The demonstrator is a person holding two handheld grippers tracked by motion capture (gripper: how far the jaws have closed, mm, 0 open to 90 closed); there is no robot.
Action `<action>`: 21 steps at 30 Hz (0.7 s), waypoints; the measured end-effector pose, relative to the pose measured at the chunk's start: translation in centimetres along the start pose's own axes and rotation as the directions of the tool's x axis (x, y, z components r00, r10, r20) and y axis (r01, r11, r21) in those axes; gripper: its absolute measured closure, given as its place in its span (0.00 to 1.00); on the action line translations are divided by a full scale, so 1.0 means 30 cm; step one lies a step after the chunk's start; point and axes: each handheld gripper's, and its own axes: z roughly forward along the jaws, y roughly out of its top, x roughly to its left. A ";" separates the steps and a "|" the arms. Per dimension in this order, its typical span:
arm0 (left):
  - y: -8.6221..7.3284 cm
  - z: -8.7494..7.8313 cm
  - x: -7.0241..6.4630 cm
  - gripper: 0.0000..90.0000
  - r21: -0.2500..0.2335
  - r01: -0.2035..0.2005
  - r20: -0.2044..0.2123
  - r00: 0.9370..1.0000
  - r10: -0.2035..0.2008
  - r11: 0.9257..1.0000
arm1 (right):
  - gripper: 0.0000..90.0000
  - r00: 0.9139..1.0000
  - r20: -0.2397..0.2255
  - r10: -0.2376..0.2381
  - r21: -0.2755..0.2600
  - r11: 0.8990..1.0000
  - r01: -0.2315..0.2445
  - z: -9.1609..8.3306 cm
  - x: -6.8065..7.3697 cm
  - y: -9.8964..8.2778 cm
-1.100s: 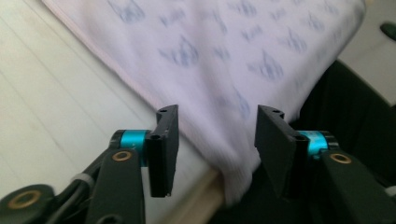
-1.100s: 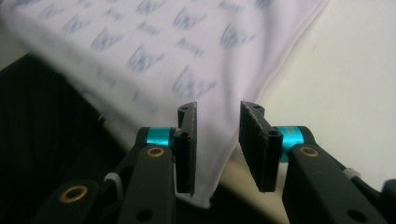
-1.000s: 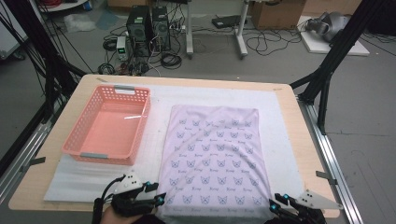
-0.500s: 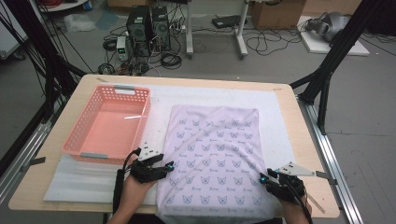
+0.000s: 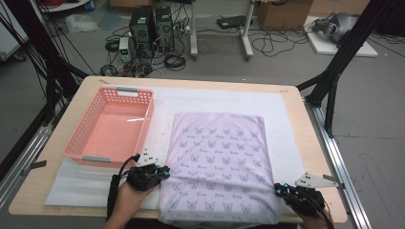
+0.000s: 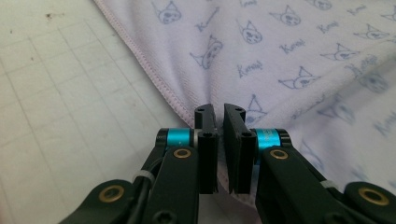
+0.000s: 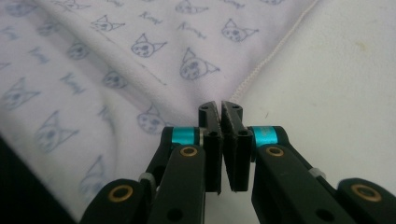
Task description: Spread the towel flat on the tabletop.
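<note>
Right now the lilac cat-print cloth (image 5: 218, 164) lies flat and open on the white mat (image 5: 286, 114) that covers the tabletop (image 5: 313, 143), just beside the pink basket (image 5: 111, 126) and on the side away from its empty hollow, with its near hem hanging over the tabletop's front edge. At the cloth's basket-side edge, near the front, the left gripper (image 5: 161, 172) has its 2 jaws pressed almost together at the stitched hem, though its own view leaves it unclear whether fabric actually sits between them. At the opposite edge of the cloth, the right gripper (image 5: 280, 188) likewise has its jaws nearly shut where the corded hem meets them, and again I cannot tell if any cloth is caught. The likely risk, as I judge it, is a thin or missed pinch: if either gripper holds only the hem's outermost thread, a lift would let that side slip free and the cloth would sag or skew. Uneven pulling could also drag the cloth against the basket.
</note>
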 end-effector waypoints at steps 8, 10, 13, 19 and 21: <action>0.060 0.026 0.029 0.52 -0.093 0.013 0.036 0.999 -0.010 0.996 | 0.67 0.999 0.035 0.007 -0.045 0.999 -0.006 -0.029 -0.016 0.011; 0.099 0.058 0.051 0.50 -0.113 0.030 0.019 0.999 -0.029 0.993 | 0.64 0.999 0.048 0.019 -0.072 0.997 -0.015 -0.012 -0.046 0.034; 0.159 0.118 0.085 0.49 -0.121 0.042 -0.012 0.999 -0.043 0.992 | 0.62 0.997 0.067 0.030 -0.074 0.997 -0.025 0.042 -0.093 0.076; 0.245 0.217 0.149 0.48 -0.129 0.034 -0.082 0.996 -0.044 0.991 | 0.58 0.996 0.087 0.004 -0.068 0.998 0.001 0.164 -0.154 0.172; 0.271 0.246 0.175 0.52 -0.125 0.051 -0.084 0.995 -0.062 0.991 | 0.55 0.996 0.094 -0.007 -0.061 0.998 0.013 0.204 -0.178 0.209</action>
